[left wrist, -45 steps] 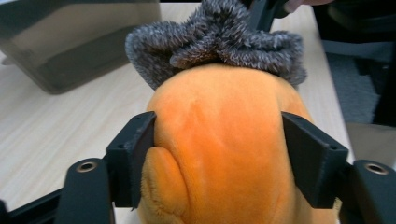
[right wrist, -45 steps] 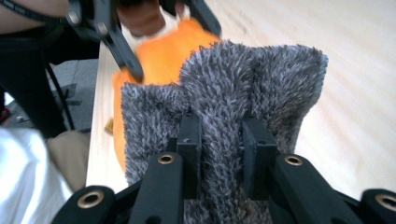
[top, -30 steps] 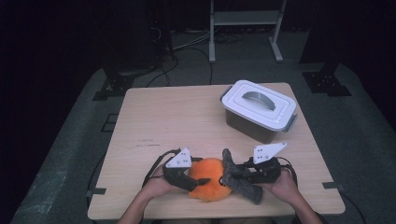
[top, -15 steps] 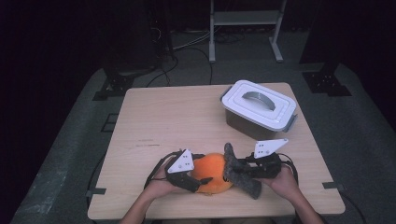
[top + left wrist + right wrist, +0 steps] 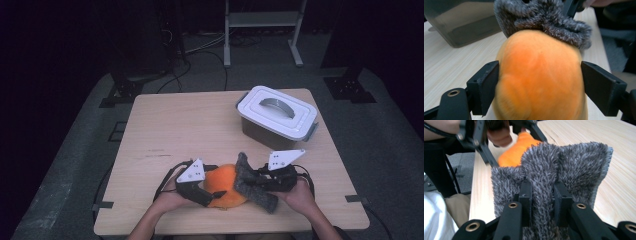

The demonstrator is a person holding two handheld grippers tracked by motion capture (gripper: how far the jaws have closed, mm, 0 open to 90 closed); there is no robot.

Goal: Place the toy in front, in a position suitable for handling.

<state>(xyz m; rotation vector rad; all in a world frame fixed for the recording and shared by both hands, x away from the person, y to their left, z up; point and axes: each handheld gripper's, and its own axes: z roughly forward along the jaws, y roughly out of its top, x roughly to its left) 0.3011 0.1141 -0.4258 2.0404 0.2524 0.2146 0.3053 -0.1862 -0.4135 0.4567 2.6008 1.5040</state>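
- We hold the left gripper (image 5: 212, 192) low at the frame's bottom centre, jaws clamped on either side of the orange plush ball (image 5: 225, 186).
- Our right gripper (image 5: 257, 182) pinches a fold of the grey furry cloth (image 5: 255, 189) draped against the ball.
- Wooden table (image 5: 185, 125); lidded grey box (image 5: 276, 116) upper right; dark room behind.

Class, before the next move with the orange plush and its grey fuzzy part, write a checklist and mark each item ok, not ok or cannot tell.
1. Left gripper jaws flank the orange plush: ok.
2. Left jaws pressing it firmly: cannot tell.
3. Right gripper shut on the grey fuzzy part: ok.
4. Plush rests on the table: ok.
5. Lidded box stands apart from the plush: ok.
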